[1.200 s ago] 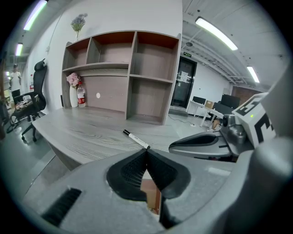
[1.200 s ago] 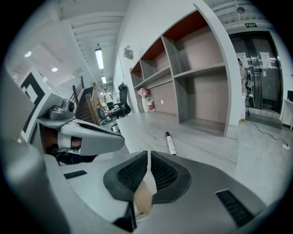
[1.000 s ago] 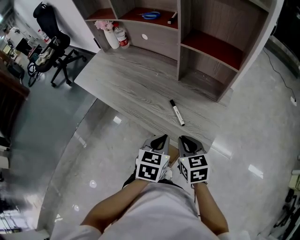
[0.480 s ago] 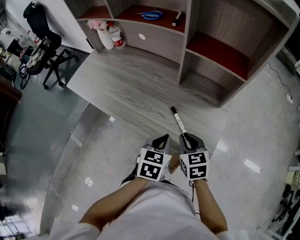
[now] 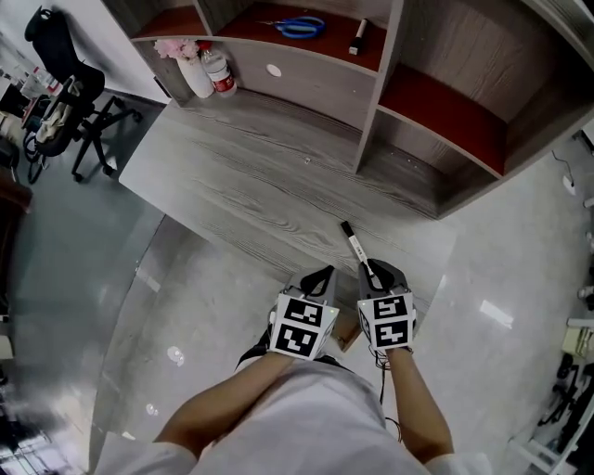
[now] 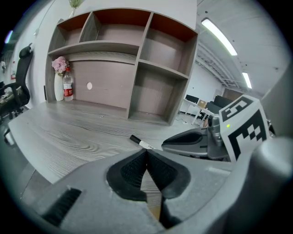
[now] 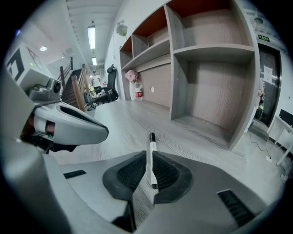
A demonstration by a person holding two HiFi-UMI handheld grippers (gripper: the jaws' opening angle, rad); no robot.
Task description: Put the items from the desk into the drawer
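Observation:
A black-and-white marker (image 5: pixel 353 239) lies on the grey wooden desk (image 5: pixel 251 176) near its front edge. My right gripper (image 5: pixel 374 271) sits over the marker's near end. In the right gripper view the marker (image 7: pixel 151 151) runs between the two pads, which touch it on both sides, so the right gripper (image 7: pixel 150 157) is shut on it. My left gripper (image 5: pixel 322 276) hovers just left of it at the desk edge, shut, with the left gripper (image 6: pixel 146 153) pads meeting and empty. The marker (image 6: pixel 139 141) shows ahead of it. No drawer is visible.
A shelf unit (image 5: pixel 418 102) stands on the desk's far side, holding blue scissors (image 5: pixel 299 26) and a small dark object (image 5: pixel 358 37). A vase of pink flowers (image 5: pixel 190 65) and a bottle (image 5: pixel 219 72) stand at far left. An office chair (image 5: pixel 56 83) is beyond.
My right gripper moved forward onto the marker's near end, and its jaws now hold it between them. The left gripper kept its place beside it, still shut.

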